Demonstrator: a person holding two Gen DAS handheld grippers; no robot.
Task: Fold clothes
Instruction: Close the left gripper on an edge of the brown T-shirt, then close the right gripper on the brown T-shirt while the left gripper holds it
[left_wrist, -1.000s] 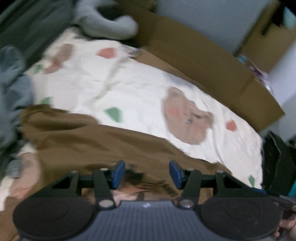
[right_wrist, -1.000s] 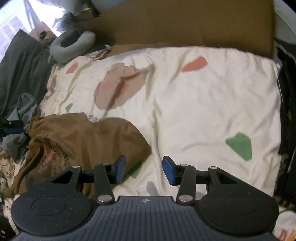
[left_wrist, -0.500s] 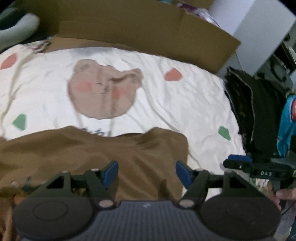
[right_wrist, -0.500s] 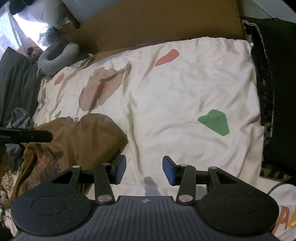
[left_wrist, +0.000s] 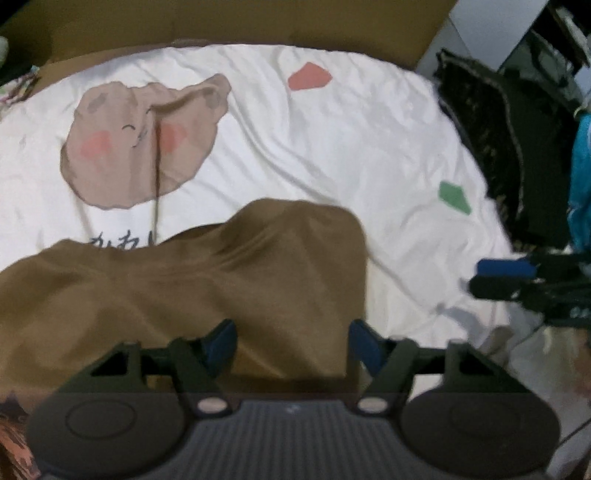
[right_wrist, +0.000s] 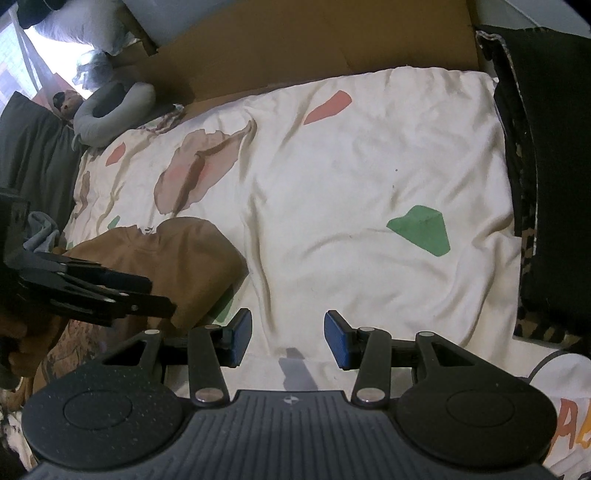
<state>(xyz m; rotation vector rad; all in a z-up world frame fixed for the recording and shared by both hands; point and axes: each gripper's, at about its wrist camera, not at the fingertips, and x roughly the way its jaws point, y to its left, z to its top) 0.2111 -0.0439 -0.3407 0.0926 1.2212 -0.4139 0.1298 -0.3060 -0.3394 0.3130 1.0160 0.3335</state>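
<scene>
A brown T-shirt (left_wrist: 207, 280) lies crumpled on the white bear-print bed cover (left_wrist: 332, 147). My left gripper (left_wrist: 291, 343) points down over the shirt's right end. Its jaws are closing, with brown cloth lying under and between the blue pads (left_wrist: 221, 343), which do not press on it. In the right wrist view the shirt (right_wrist: 173, 254) sits at lower left with the left gripper (right_wrist: 155, 295) above it. My right gripper (right_wrist: 288, 339) stays open over bare cover to the right of the shirt, nothing between its fingers. It also shows at the left wrist view's right edge (left_wrist: 478, 277).
A cardboard sheet (right_wrist: 332, 48) lines the bed's far side. A black leopard-trimmed blanket (right_wrist: 546, 166) lies along the right. A grey neck pillow (right_wrist: 114, 110) and grey clothes (right_wrist: 40, 232) sit at the left. A white garment with orange letters (right_wrist: 565, 435) is at lower right.
My left gripper has swung right along the brown shirt and dropped toward its right end, its jaws widening and then narrowing. The right gripper shifted slightly at first, then held still, open.
</scene>
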